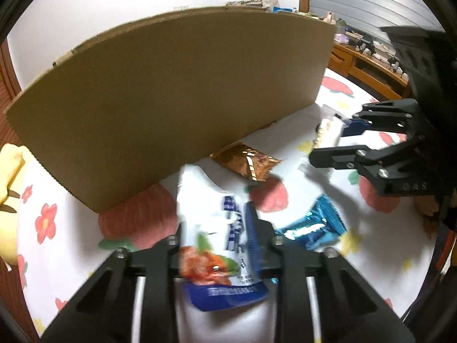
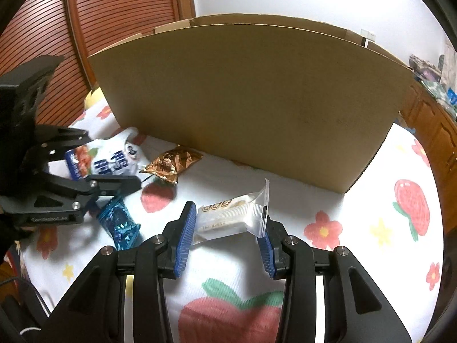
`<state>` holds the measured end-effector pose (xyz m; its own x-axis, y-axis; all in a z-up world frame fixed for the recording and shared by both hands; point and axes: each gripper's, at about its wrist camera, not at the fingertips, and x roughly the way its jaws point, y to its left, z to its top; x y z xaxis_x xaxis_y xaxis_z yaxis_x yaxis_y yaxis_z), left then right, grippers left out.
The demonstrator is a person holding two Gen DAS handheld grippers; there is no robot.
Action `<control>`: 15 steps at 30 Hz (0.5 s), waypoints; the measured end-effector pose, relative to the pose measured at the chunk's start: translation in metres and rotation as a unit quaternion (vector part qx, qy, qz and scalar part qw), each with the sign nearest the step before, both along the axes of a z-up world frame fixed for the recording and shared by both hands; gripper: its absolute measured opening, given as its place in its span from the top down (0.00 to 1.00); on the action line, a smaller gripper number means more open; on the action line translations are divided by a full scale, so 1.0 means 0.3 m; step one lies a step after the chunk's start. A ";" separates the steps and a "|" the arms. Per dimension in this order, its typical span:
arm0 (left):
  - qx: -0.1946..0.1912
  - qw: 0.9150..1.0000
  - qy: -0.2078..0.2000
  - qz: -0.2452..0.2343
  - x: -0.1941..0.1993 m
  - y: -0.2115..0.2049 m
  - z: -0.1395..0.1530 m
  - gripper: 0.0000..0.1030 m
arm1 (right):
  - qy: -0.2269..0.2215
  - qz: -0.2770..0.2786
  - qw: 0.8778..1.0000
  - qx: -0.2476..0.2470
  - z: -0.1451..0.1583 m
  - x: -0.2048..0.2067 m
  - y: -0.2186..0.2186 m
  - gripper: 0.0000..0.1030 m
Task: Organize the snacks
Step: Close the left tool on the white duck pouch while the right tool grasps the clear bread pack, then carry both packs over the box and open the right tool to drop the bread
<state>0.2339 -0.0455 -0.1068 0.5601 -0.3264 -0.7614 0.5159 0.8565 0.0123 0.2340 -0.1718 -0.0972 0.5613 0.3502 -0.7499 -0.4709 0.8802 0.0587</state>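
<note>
1. Snacks lie scattered on a strawberry-print white cloth [image 2: 357, 200], in front of a tall brown cardboard box [image 2: 251, 100] that stands behind them all.
2. Leftmost, a white-and-blue foil pouch with a red food picture [image 1: 217, 228] sits clamped in the left gripper [image 1: 220, 245], whose jaws are closed tight on it; the pouch's long axis runs forward along the fingers, toward the box wall.
3. Just right of it, a crinkled blue foil sachet [image 2: 120, 225] lies loose on the cloth, nearer the left hand.
4. Further back, a gold-brown foil packet [image 2: 171, 163] rests close to the foot of the box, untouched.
5. Rightmost, a clear-wrapped pale rectangular cake [image 2: 231, 217] is gripped by its ends in the right gripper [image 2: 225, 237], jaws partly closed, long axis crosswise.
6. Judged next: both held snacks must rise over the box rim, which lies straight ahead and above.
</note>
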 end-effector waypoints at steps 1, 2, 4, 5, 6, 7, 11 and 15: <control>-0.002 1.000 -0.003 0.002 -0.009 0.000 0.003 0.78 | 0.000 0.000 1.000 0.000 0.000 0.000 0.000 0.60; -0.005 1.000 -0.004 0.005 -0.018 0.002 0.007 0.78 | 0.001 -0.001 1.000 0.001 0.000 0.000 0.000 0.60; -0.009 1.000 -0.006 0.009 -0.028 0.007 0.011 0.78 | 0.000 -0.001 1.000 0.000 0.001 -0.002 0.003 0.60; -0.010 1.000 -0.007 0.013 -0.032 0.011 0.014 0.78 | 0.000 -0.001 1.000 0.000 0.002 -0.004 0.004 0.60; -0.011 1.000 -0.008 0.016 -0.036 0.015 0.018 0.78 | -0.001 -0.001 1.000 0.000 0.003 -0.006 0.007 0.60; -0.011 1.000 -0.009 0.017 -0.036 0.017 0.020 0.78 | -0.001 -0.001 1.000 0.000 0.003 -0.006 0.008 0.60; -0.012 0.999 -0.015 0.026 -0.045 0.028 0.038 0.78 | -0.004 0.003 1.000 -0.002 0.004 -0.015 0.016 0.60; -0.017 0.999 -0.023 0.033 -0.045 0.034 0.062 0.78 | -0.006 0.003 1.000 -0.001 0.007 -0.021 0.018 0.60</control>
<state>0.2205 -0.0354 -0.0882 0.6155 -0.3123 -0.7237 0.4576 0.8891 0.0055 0.2276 -0.1665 -0.0952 0.5682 0.3523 -0.7437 -0.4777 0.8771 0.0506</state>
